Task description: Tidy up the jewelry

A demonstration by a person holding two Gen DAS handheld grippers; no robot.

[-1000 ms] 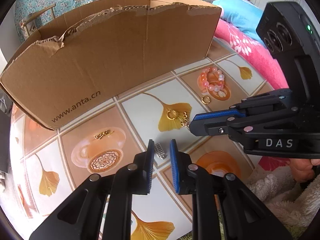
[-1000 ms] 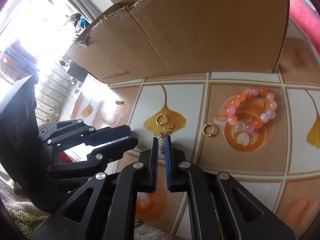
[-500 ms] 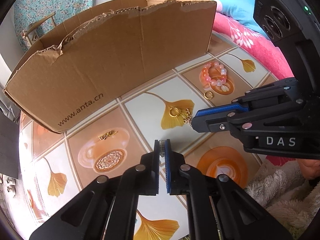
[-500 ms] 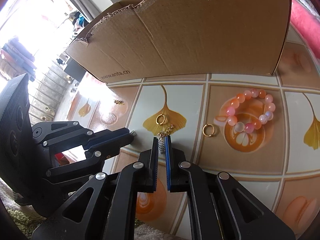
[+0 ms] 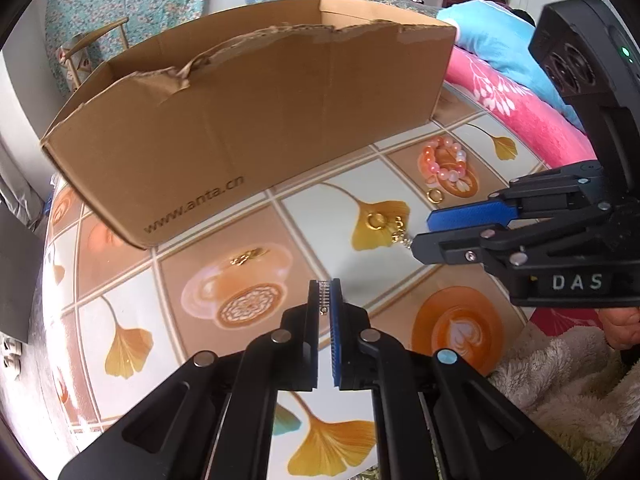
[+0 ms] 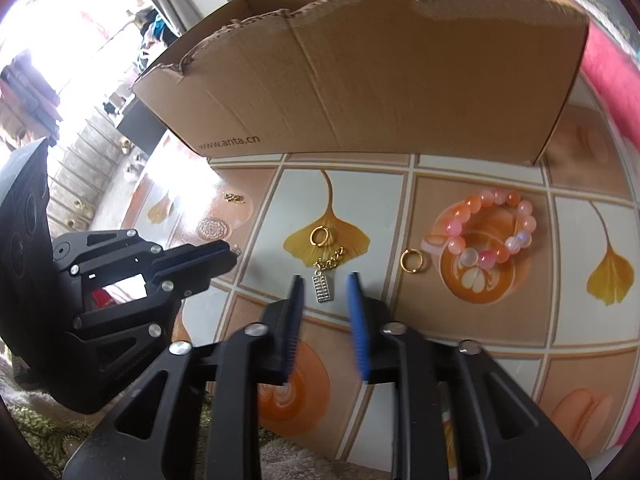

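Since the earlier frame, our right claw is opening, leaving the abacus charm on the surface; our left claw is gripping a silver charm. We should be carrying it steadily to the cardboard box.

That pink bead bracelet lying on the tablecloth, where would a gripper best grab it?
Probably across one side of the loop, coming from above. The bead bracelet lies flat on the tablecloth as an open ring, so one finger can drop inside it and the other outside, pinching the strand. The side facing the cardboard box looks tighter.
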